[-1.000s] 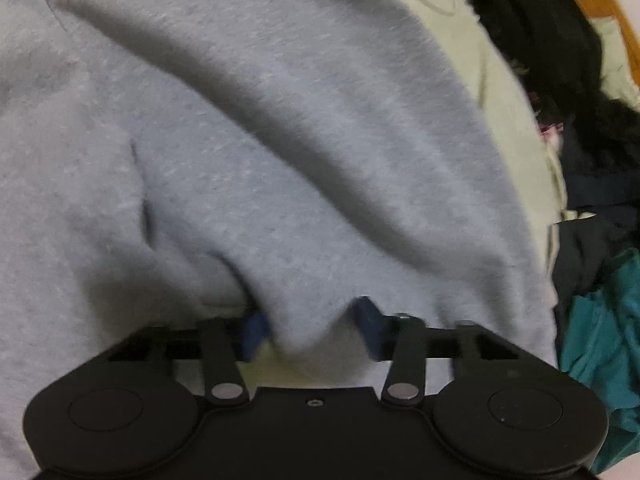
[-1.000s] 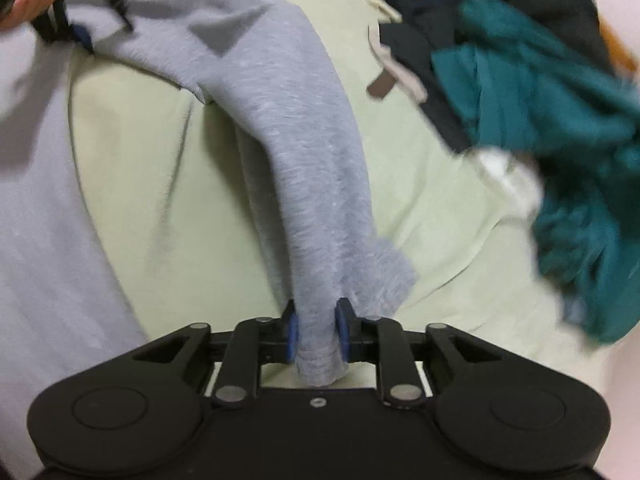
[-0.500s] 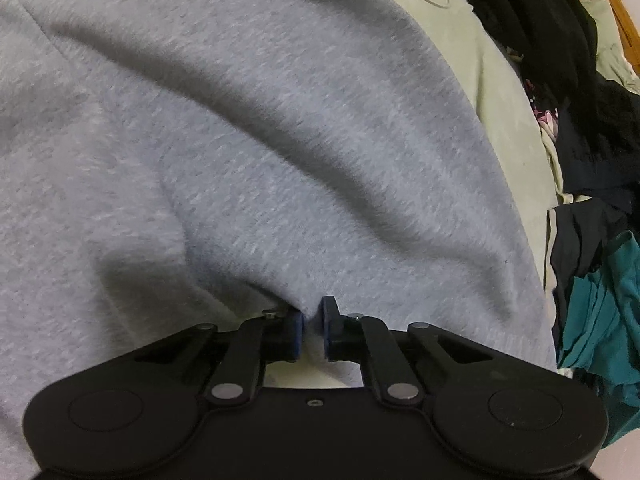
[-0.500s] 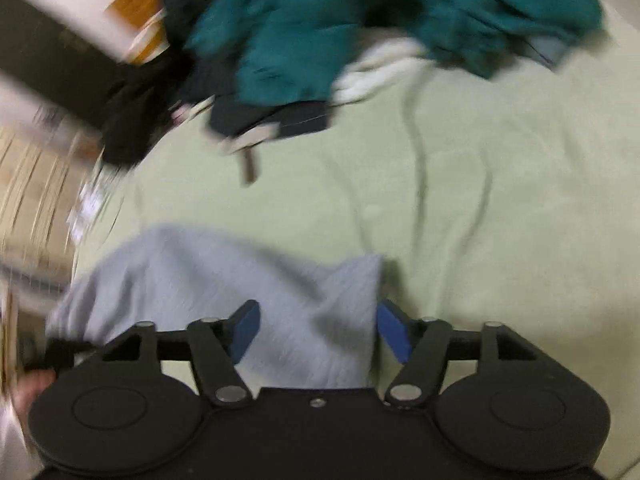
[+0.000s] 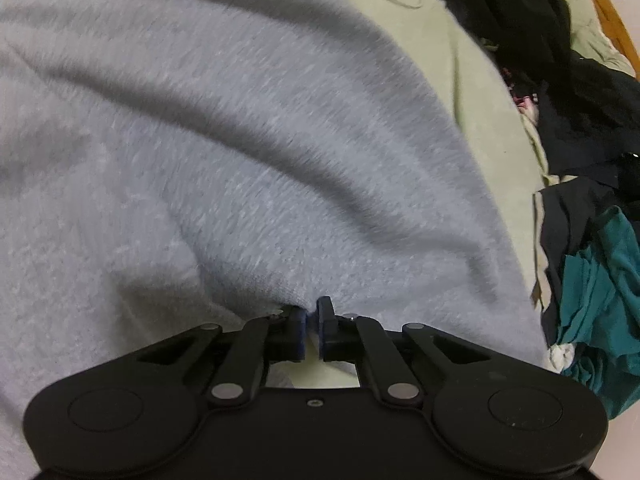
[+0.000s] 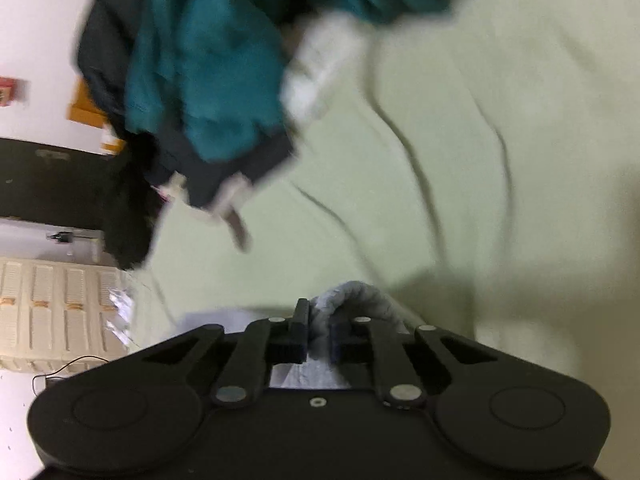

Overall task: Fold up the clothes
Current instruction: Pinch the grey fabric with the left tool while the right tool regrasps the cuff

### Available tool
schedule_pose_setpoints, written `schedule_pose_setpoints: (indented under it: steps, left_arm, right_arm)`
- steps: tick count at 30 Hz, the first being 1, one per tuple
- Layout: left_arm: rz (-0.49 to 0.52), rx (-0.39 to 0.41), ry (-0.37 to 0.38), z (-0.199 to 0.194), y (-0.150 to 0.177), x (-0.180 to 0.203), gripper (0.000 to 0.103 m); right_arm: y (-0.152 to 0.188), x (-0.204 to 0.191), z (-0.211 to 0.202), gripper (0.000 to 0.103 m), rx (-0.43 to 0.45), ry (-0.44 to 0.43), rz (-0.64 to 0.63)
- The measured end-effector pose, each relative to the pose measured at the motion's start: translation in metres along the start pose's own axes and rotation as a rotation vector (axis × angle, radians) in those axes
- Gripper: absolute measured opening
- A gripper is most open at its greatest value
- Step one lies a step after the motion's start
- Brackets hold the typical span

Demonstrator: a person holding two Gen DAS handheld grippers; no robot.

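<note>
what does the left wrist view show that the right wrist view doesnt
Only the left wrist view: the wide body of the grey sweatshirt and the left tongs shut on its edge. Only the right wrist view: the right tongs shut on a bunched grey fold, a wall and a pale cabinet. Both: the green sheet and the teal garment.

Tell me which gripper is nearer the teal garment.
Hard to call, probably right. The right gripper, shut on grey fabric, faces the teal garment across bare sheet. The left gripper, also gripping the grey sweatshirt, has it off to its side.
</note>
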State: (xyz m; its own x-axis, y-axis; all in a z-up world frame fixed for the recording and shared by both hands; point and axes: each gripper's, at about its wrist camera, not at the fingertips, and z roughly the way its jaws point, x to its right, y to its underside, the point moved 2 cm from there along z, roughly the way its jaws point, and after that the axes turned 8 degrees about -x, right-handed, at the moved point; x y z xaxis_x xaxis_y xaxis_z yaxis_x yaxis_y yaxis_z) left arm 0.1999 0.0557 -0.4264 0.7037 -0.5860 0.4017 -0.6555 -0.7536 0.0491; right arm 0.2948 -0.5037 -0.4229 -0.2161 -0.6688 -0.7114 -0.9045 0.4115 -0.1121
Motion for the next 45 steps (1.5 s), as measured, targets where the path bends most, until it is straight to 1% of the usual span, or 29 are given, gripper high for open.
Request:
schedule_pose_setpoints:
  steps: [4,7,9,13,14,15,16,17,18,19,20,21,23,24,25,26,29,30,31,32,33,34,35,36,38,40,42,44,45]
  left_arm:
    - [0.036,0.016,0.012,-0.014,-0.004,0.007,0.003]
    - [0.061,0.003,-0.002,-0.019,-0.002,0.006,0.003]
    - [0.075,-0.006,-0.023,-0.021,0.003,0.002,0.003]
    - [0.095,-0.038,-0.095,-0.018,0.017,-0.016,0.002]
    - [0.097,-0.044,-0.108,-0.016,0.019,-0.02,0.002]
    - [0.101,-0.051,-0.123,-0.014,0.019,-0.022,0.002]
    - [0.107,-0.054,-0.133,-0.012,0.019,-0.022,0.002]
    - [0.121,-0.058,-0.147,-0.008,0.019,-0.02,0.002]
    - [0.134,-0.061,-0.161,-0.004,0.019,-0.019,0.002]
    - [0.145,-0.064,-0.172,-0.001,0.019,-0.017,0.002]
    - [0.143,-0.065,-0.17,0.0,0.017,-0.016,0.002]
    - [0.142,-0.066,-0.17,0.002,0.015,-0.014,0.002]
    - [0.146,-0.073,-0.174,0.003,0.012,-0.012,0.002]
    - [0.148,-0.075,-0.172,0.003,0.012,-0.012,0.002]
    - [0.149,-0.076,-0.171,0.003,0.012,-0.013,0.002]
    - [0.146,-0.078,-0.167,0.004,0.01,-0.013,0.002]
    - [0.13,-0.074,-0.156,0.005,0.01,-0.013,0.002]
    - [0.128,-0.071,-0.154,0.005,0.009,-0.013,0.002]
    - [0.131,-0.071,-0.154,0.005,0.01,-0.013,0.002]
    - [0.133,-0.071,-0.155,0.005,0.011,-0.013,0.002]
    - [0.135,-0.071,-0.155,0.005,0.012,-0.013,0.002]
    - [0.131,-0.072,-0.154,0.004,0.012,-0.013,0.002]
    - [0.13,-0.072,-0.151,0.003,0.012,-0.013,0.002]
    - [0.129,-0.071,-0.149,0.002,0.012,-0.013,0.002]
    - [0.138,-0.064,-0.143,-0.002,0.011,-0.009,0.002]
    - [0.161,-0.052,-0.13,-0.007,0.012,-0.003,0.002]
    - [0.202,-0.03,-0.115,-0.012,0.011,0.01,0.002]
    - [0.219,-0.033,-0.106,-0.009,0.01,0.016,0.002]
    - [0.23,-0.037,-0.104,-0.007,0.01,0.02,0.002]
  right_arm:
    - [-0.019,-0.031,-0.028,0.008,0.075,0.026,-0.142]
    - [-0.02,-0.035,-0.039,0.008,0.088,0.08,-0.227]
    - [-0.013,-0.023,-0.037,0.008,0.067,0.107,-0.21]
    - [0.018,0.007,-0.027,0.009,0.001,0.201,-0.197]
    - [0.024,0.013,-0.022,0.008,-0.013,0.23,-0.206]
    - [0.034,0.024,-0.011,0.009,-0.047,0.29,-0.226]
    - [0.038,0.03,-0.006,0.009,-0.057,0.314,-0.223]
    - [0.04,0.035,-0.002,0.009,-0.061,0.322,-0.211]
    - [0.041,0.042,0.003,0.012,-0.06,0.331,-0.186]
    - [0.042,0.048,0.008,0.015,-0.06,0.338,-0.164]
    - [0.043,0.048,0.007,0.015,-0.063,0.331,-0.158]
    - [0.041,0.048,0.007,0.019,-0.075,0.307,-0.15]
    - [0.034,0.044,0.003,0.026,-0.095,0.268,-0.177]
    - [0.029,0.042,-0.002,0.037,-0.096,0.253,-0.189]
    - [0.025,0.041,-0.007,0.045,-0.097,0.242,-0.2]
    - [0.021,0.041,-0.01,0.046,-0.094,0.239,-0.201]
    - [-0.002,0.044,-0.014,0.047,-0.094,0.191,-0.174]
    - [-0.009,0.045,-0.008,0.047,-0.113,0.183,-0.17]
    - [-0.014,0.044,0.0,0.047,-0.142,0.195,-0.187]
    - [-0.015,0.044,0.005,0.047,-0.162,0.201,-0.195]
    - [-0.016,0.044,0.015,0.046,-0.199,0.191,-0.193]
    - [-0.017,0.045,0.021,0.038,-0.219,0.161,-0.173]
    - [-0.019,0.044,0.023,0.03,-0.214,0.151,-0.168]
    - [-0.021,0.04,0.024,0.013,-0.193,0.133,-0.165]
    - [-0.024,0.035,0.022,0.01,-0.168,0.102,-0.15]
    - [-0.033,0.028,0.018,0.009,-0.129,0.094,-0.15]
    - [-0.045,0.024,0.007,0.009,-0.067,0.077,-0.136]
    - [-0.054,0.024,0.0,0.009,-0.02,0.093,-0.132]
    - [-0.057,0.024,0.001,0.009,-0.023,0.118,-0.14]
